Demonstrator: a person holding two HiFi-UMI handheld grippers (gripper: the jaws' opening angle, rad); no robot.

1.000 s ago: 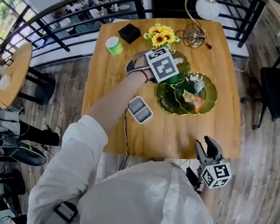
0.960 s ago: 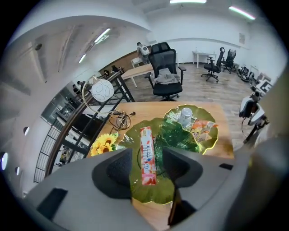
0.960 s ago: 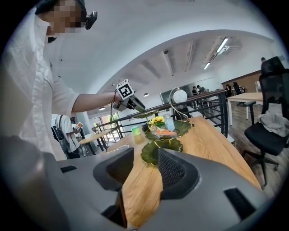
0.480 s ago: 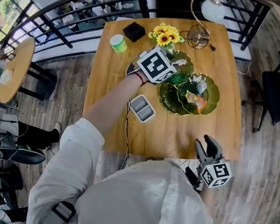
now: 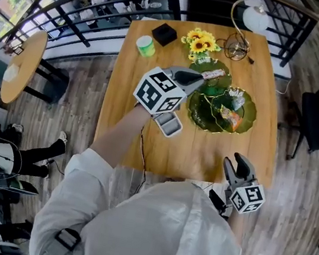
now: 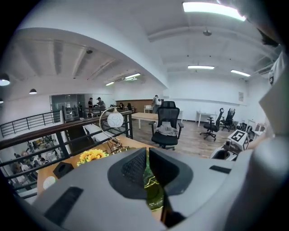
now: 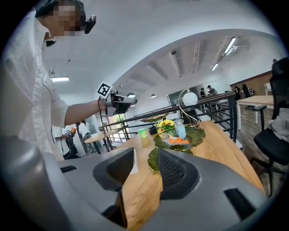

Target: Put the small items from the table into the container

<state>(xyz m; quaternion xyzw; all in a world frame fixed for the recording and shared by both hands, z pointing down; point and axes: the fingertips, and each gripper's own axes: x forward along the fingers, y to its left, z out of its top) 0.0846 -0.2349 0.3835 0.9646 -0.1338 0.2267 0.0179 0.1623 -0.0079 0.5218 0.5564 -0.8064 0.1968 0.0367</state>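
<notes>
My left gripper (image 6: 146,168) is closing on nothing, hovering just beyond the grey rounded container (image 5: 170,125). My right gripper (image 7: 146,159) gapes empty. Crinkly packets (image 5: 230,118), hard to identify, lie on glossy leaf-shaped dishes (image 5: 201,109) beyond the container.

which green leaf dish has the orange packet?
The lower right dish, holding the orange packet; the upper dish by the sunflowers holds a wrapped bar.

Smooth satin square wooden table (image 5: 203,155), glossy dark green leaf-shaped dishes with gold rims (image 5: 200,115), matt grey rectangular plastic container (image 5: 170,125), matt black box (image 5: 164,34), black metal railing (image 5: 176,3), grainy wooden plank floor (image 5: 78,111)
</notes>
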